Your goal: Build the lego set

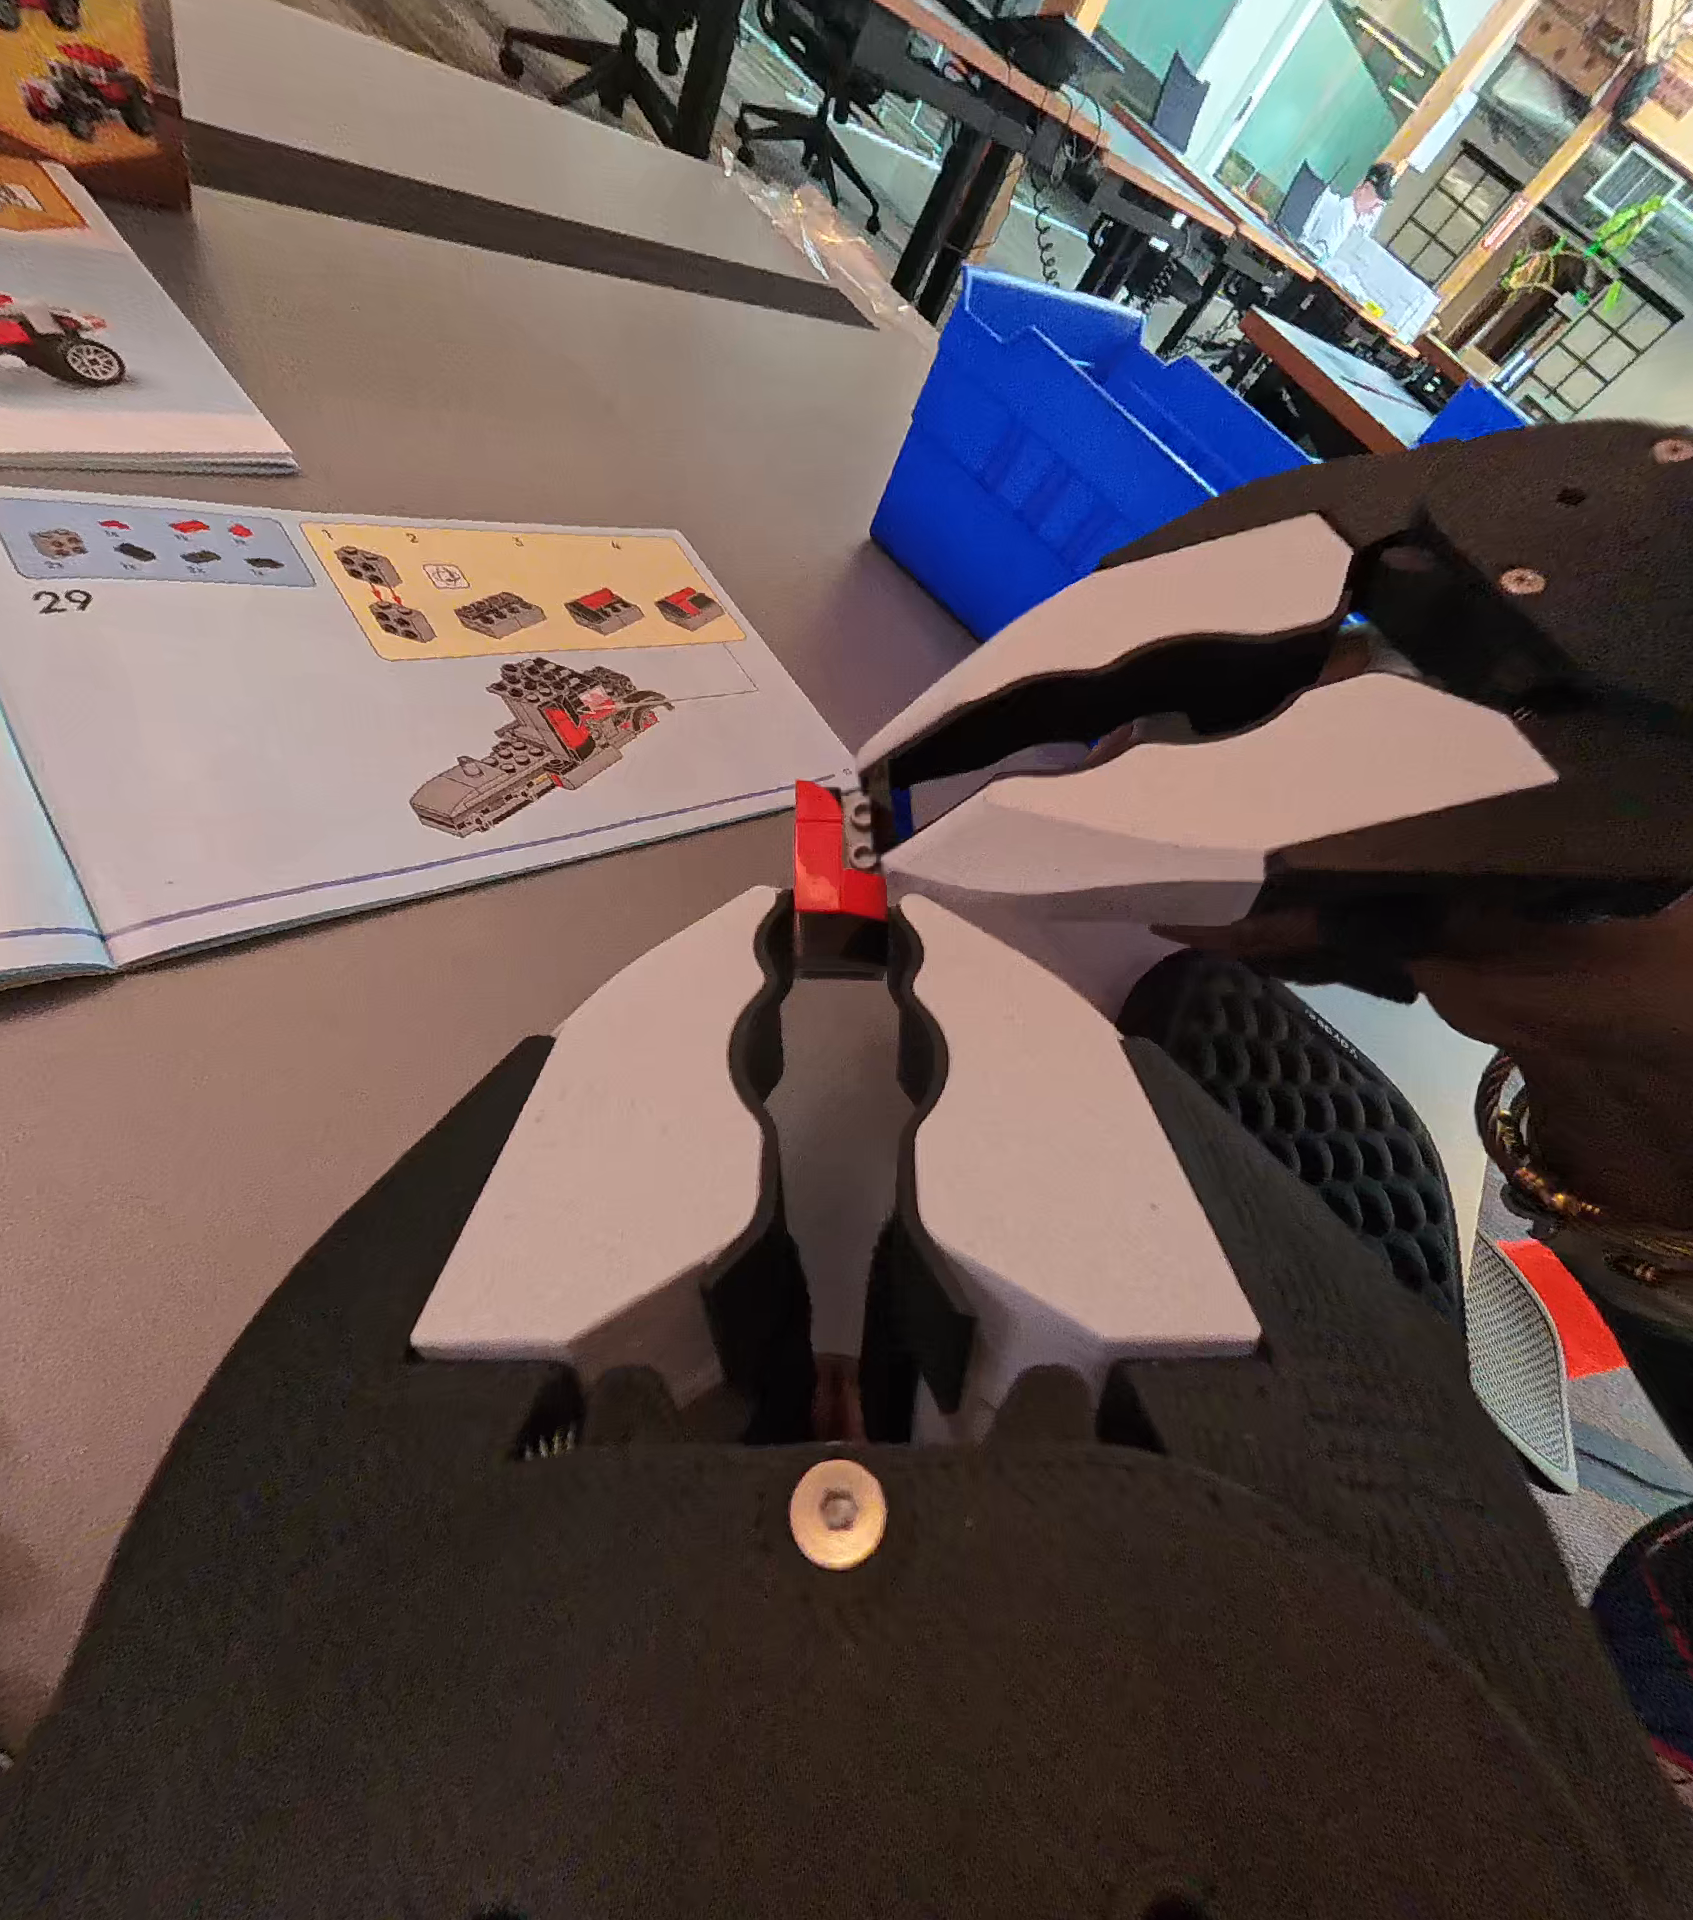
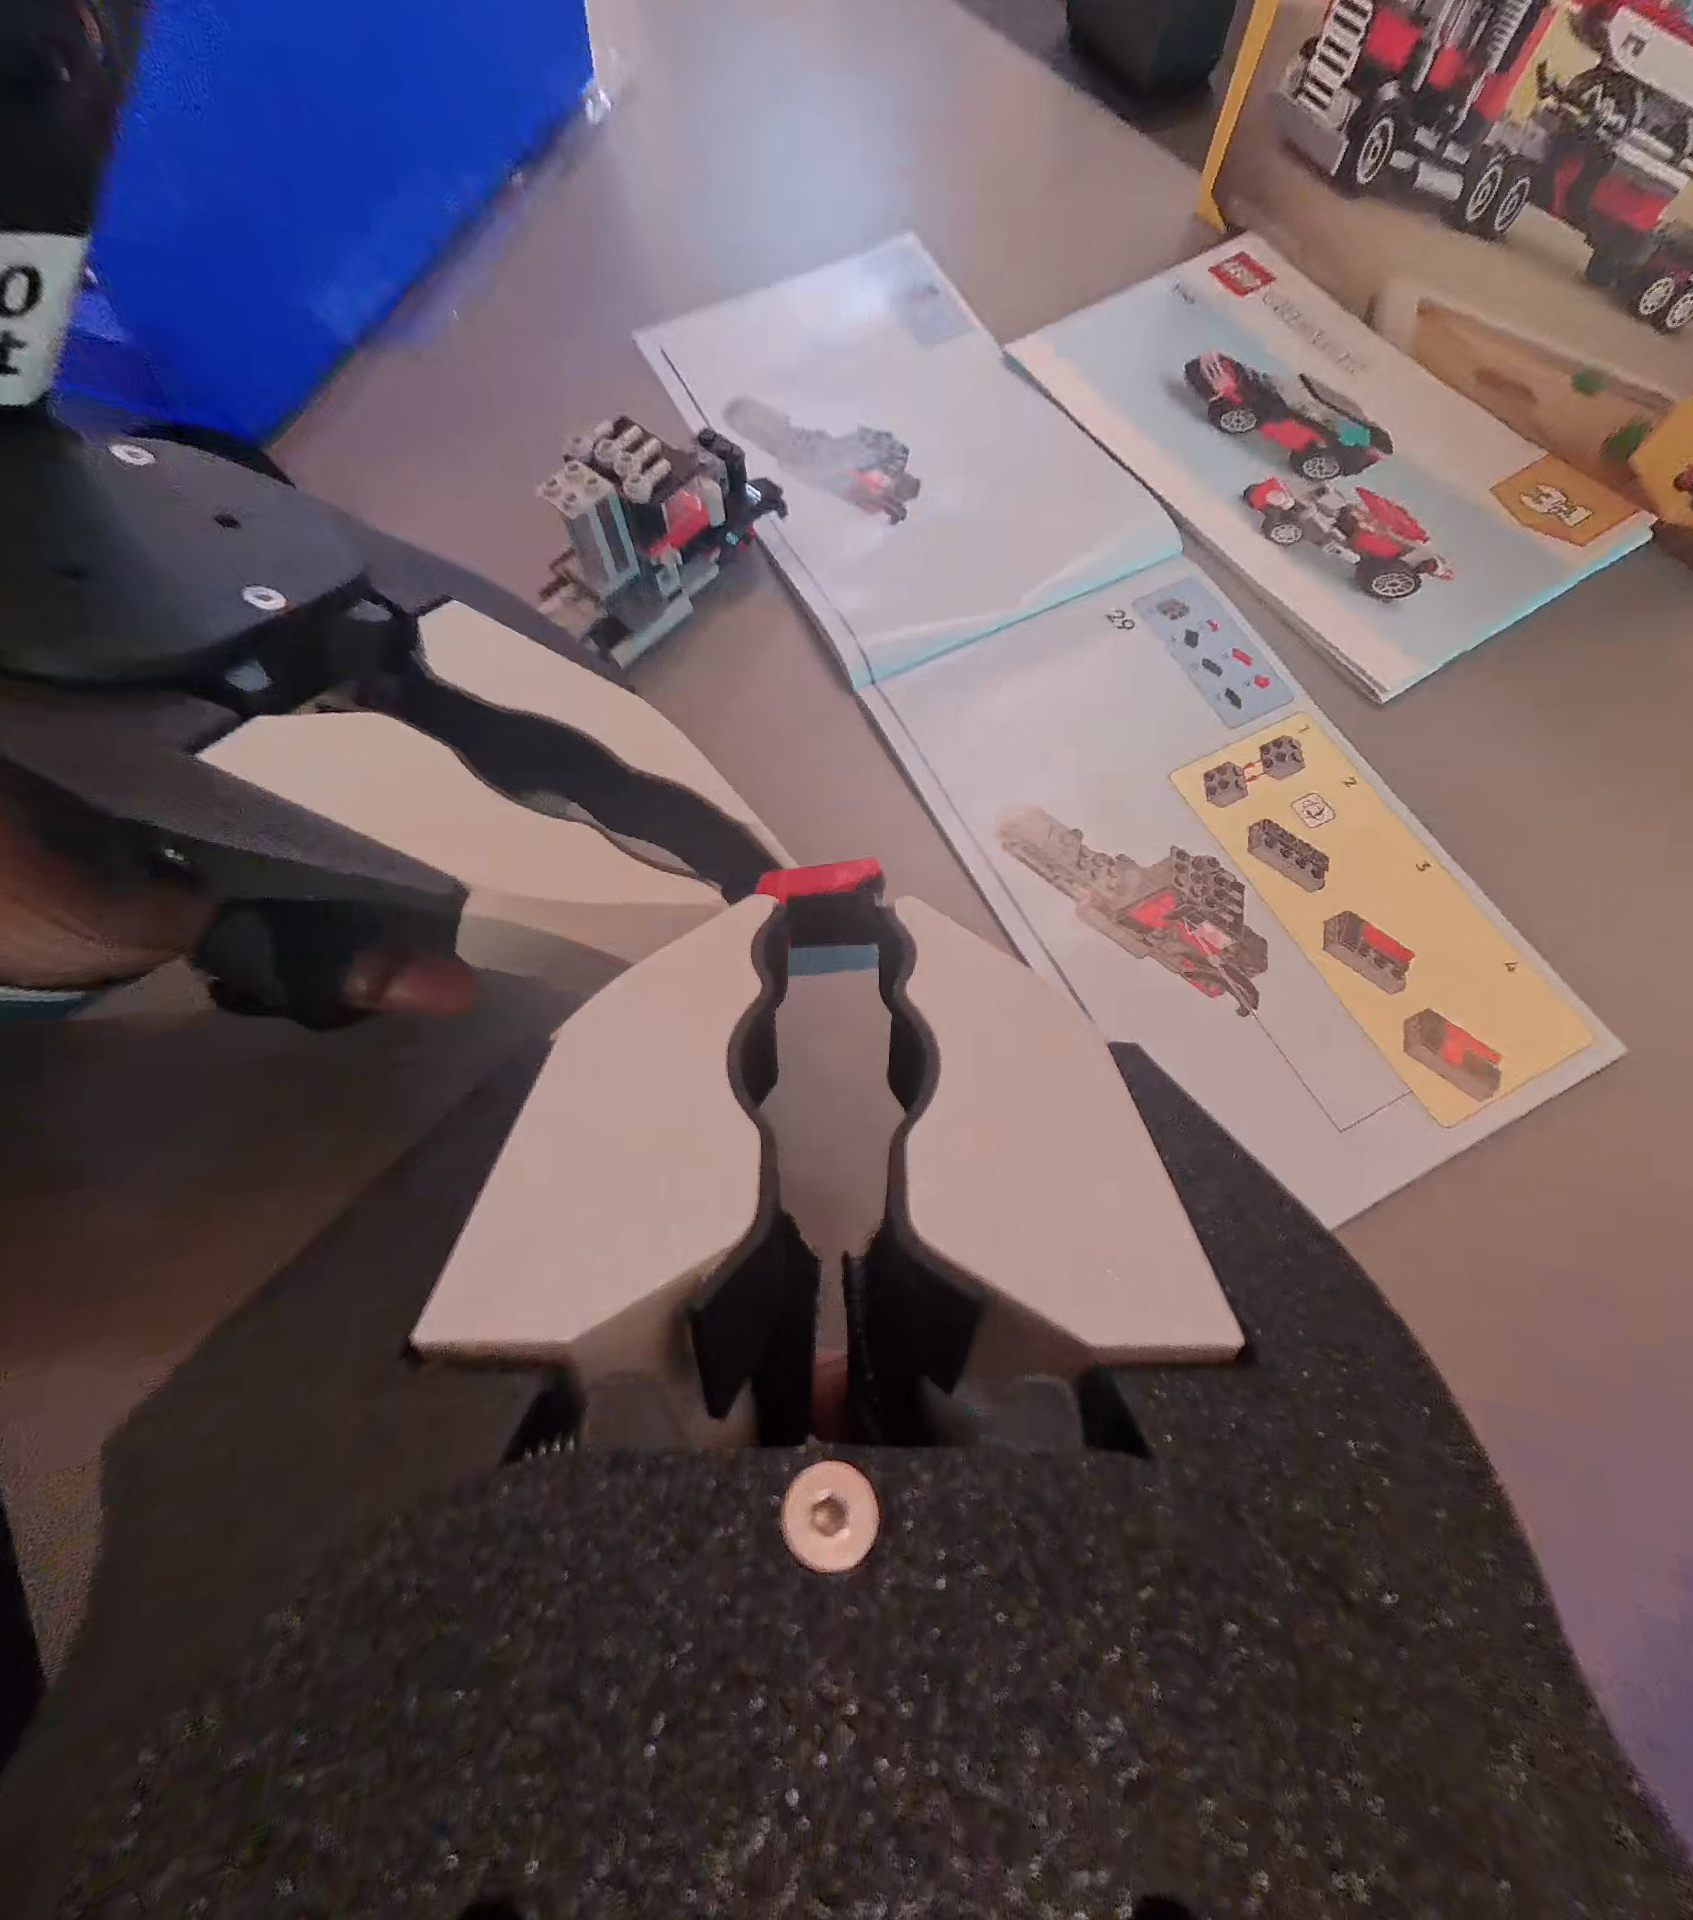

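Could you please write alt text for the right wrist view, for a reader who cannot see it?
Two grippers, right and left, pinch a small red and black brick piece above a grey table. Behind lie an open instruction booklet and a half-built model.

Blue bins (image 1: 1050, 457) beside the grey table (image 1: 509, 416); office chairs (image 1: 811, 114) and desks beyond.

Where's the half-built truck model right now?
In the right wrist view, the half-built truck model sits on the grey table, upper centre-left, at the left edge of the open instruction booklet, near the blue bin.
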